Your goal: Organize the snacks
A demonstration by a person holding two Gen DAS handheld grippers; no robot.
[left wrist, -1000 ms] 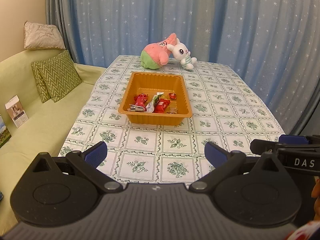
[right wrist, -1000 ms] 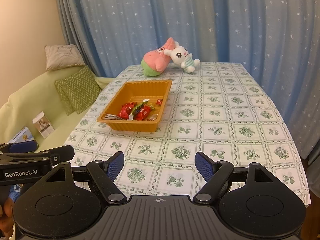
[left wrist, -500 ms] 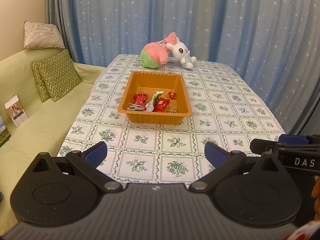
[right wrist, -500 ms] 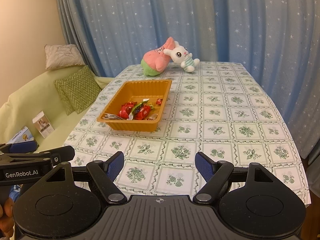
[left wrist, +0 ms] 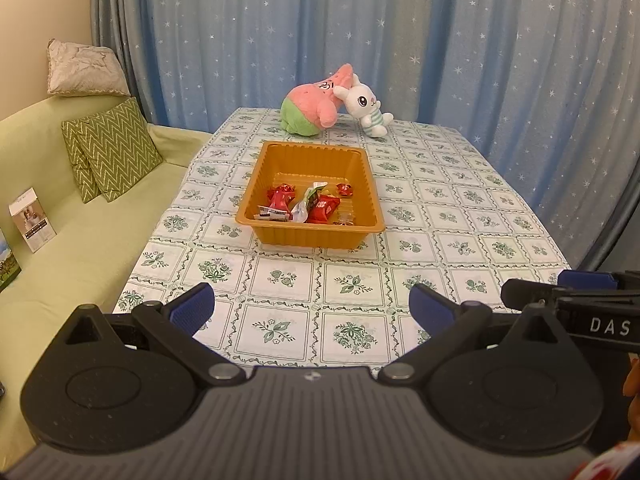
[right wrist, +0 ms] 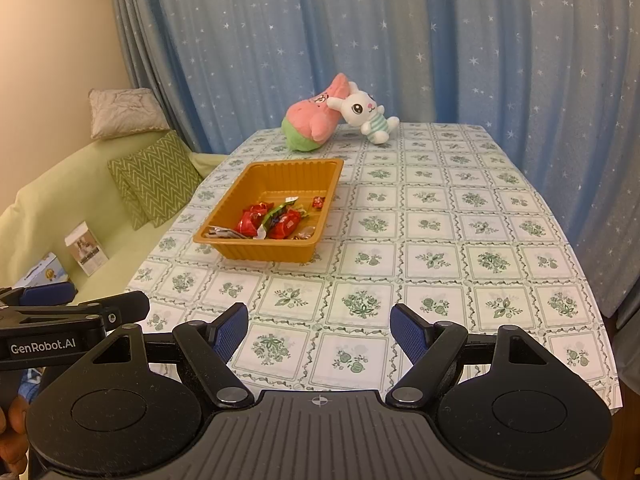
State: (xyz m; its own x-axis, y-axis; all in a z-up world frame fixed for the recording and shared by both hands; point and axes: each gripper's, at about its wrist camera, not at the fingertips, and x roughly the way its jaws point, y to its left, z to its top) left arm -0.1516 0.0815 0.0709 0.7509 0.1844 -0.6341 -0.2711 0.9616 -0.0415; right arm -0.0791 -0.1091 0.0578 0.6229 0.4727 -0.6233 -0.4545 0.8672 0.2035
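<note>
— Where's the tray?
— Ahead of our left tongs, left of our right tongs, long axis running away from us, snacks inside.
— Tongs?
— Both wide, empty.

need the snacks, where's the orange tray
In both wrist views, the orange tray sits mid-table toward the sofa side, just before the pink plush.

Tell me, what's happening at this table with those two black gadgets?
A person holds a two-finger left gripper and right gripper above the near edge of the green-patterned tablecloth. Both jaws stand open and empty. Ahead, an orange ribbed plastic tray holds red-wrapped snacks, with nothing touching it. Two plush toys lie beyond.
</note>
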